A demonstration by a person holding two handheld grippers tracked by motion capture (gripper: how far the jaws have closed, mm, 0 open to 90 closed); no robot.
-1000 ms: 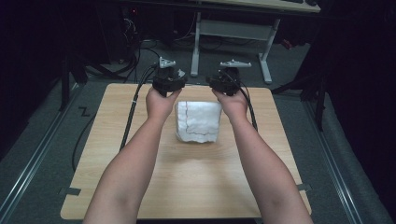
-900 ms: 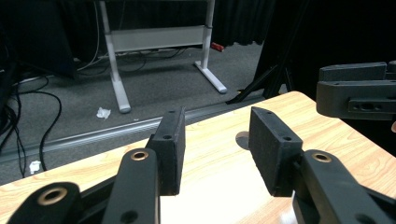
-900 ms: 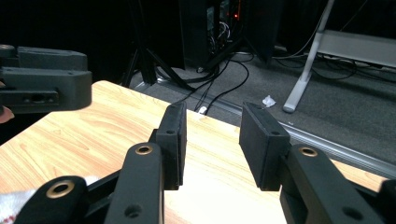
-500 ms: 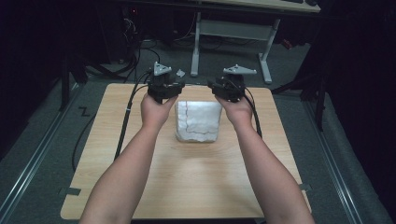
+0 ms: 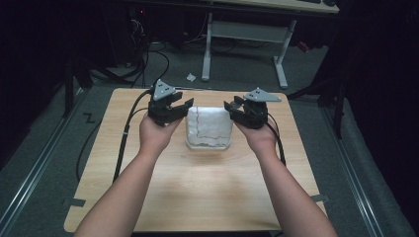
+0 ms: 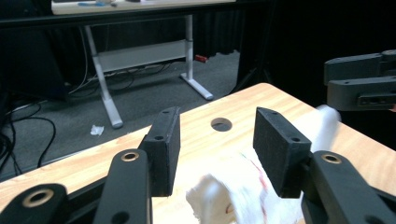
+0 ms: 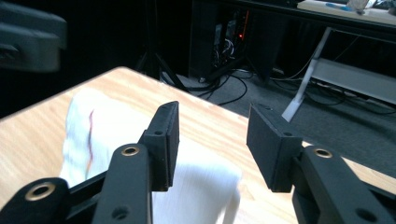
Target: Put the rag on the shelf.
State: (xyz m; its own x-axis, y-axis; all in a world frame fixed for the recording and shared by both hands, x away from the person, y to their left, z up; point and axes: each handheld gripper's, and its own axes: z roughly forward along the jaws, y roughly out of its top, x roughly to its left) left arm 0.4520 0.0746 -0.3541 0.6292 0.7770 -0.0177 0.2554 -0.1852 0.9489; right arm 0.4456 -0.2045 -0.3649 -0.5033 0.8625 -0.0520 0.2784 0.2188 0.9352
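Both sets of jaws gape wide, nothing held; left gripper and right gripper flank a folded white cloth, just beside its left and right edges. Cloth sits mid-tabletop, toward the far side. Looks soft, light, floppy, with thin red stitching; best pinched at far corners. Tabletop pale wood grain, round hole in it
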